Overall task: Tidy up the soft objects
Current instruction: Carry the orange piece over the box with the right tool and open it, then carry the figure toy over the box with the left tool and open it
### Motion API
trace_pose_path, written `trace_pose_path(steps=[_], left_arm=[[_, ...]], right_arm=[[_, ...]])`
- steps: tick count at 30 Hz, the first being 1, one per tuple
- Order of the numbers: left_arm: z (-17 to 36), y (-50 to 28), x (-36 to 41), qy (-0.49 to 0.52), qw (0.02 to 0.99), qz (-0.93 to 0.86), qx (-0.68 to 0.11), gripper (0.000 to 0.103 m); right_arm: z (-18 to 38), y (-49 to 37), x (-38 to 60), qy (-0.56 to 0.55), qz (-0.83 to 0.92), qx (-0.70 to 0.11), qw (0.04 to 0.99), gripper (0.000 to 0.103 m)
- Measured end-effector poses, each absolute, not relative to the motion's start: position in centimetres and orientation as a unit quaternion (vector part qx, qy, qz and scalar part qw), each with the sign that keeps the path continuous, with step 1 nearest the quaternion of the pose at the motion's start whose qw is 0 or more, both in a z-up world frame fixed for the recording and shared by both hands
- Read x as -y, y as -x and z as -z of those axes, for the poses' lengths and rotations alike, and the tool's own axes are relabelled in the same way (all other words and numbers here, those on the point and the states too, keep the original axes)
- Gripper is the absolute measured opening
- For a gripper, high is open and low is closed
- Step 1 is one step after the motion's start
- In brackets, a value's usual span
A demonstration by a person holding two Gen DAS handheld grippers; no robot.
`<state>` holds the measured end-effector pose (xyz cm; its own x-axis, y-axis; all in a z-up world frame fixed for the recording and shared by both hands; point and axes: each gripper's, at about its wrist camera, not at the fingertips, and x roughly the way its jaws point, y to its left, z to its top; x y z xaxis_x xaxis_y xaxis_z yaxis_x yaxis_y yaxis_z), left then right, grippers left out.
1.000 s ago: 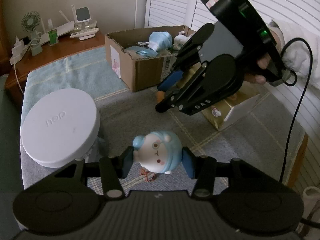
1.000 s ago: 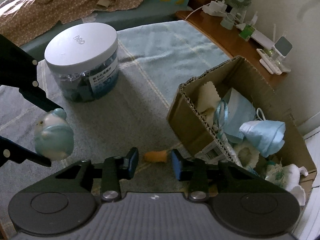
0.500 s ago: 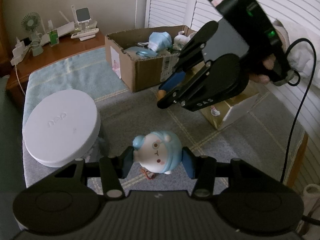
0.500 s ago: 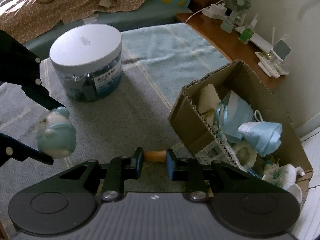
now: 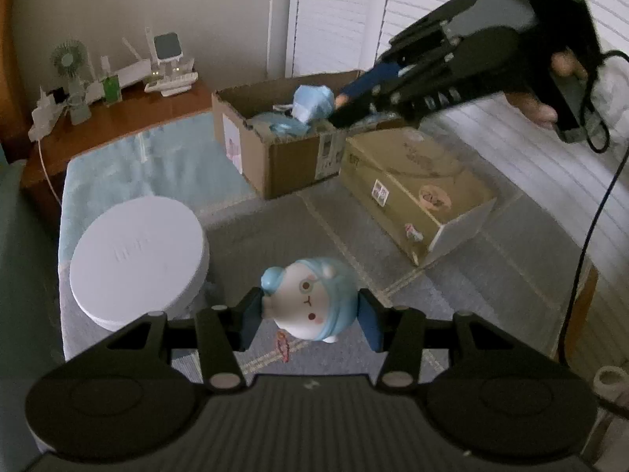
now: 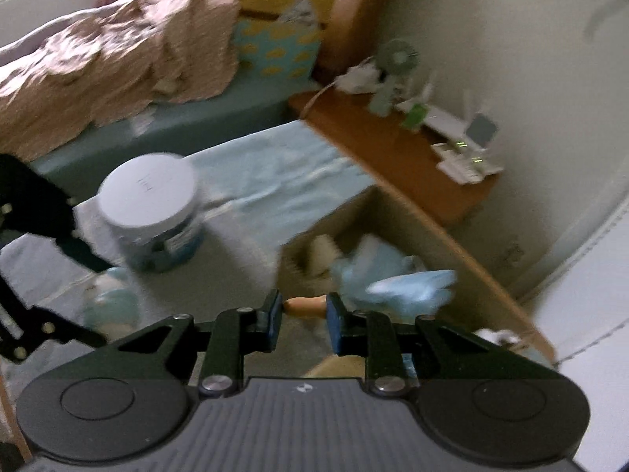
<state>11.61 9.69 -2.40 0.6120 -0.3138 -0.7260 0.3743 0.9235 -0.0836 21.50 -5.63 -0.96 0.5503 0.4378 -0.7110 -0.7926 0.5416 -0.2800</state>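
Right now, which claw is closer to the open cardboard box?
Right. The right claw hovers at the cardboard box, gripping an orange piece; the left claw holds the toy farther back.

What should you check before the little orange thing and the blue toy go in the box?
1. Right gripper shut on the orange piece: ok.
2. Left gripper shut on the blue-hooded toy: ok.
3. Cardboard box open on top: ok.
4. Room left among the masks inside: cannot tell.
5. Right gripper over the box: ok.
6. White-lidded jar clear of the path: ok.
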Motion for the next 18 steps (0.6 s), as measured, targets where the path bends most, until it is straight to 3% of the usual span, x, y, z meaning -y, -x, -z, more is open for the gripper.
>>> trace_pose_path(steps=[8, 10, 11, 13, 18], left_arm=[[1.7, -12.3, -9.6, -0.037, 0.901, 0.187, -0.389, 0.051], [1.5, -12.6, -9.5, -0.036, 0.903, 0.186, -0.387, 0.051], [1.3, -12.7, -9.4, -0.037, 0.903, 0.185, -0.385, 0.051], [1.0, -12.9, -9.3, -0.038, 0.904, 0.185, -0.383, 0.051], [-0.3, -13.7, -8.8, -0.044, 0.909, 0.183, -0.372, 0.051]], right_arm=[[0.1, -25.8, 8.2, 0.273, -0.302, -0.299, 0.863, 0.029], [0.5, -26.5, 8.7, 0.260, -0.293, -0.307, 0.867, 0.033], [0.7, -26.8, 9.0, 0.254, -0.288, -0.307, 0.871, 0.038], [0.9, -26.8, 9.4, 0.244, -0.281, -0.307, 0.876, 0.059], [0.6, -24.7, 10.7, 0.206, -0.258, -0.289, 0.898, 0.093]])
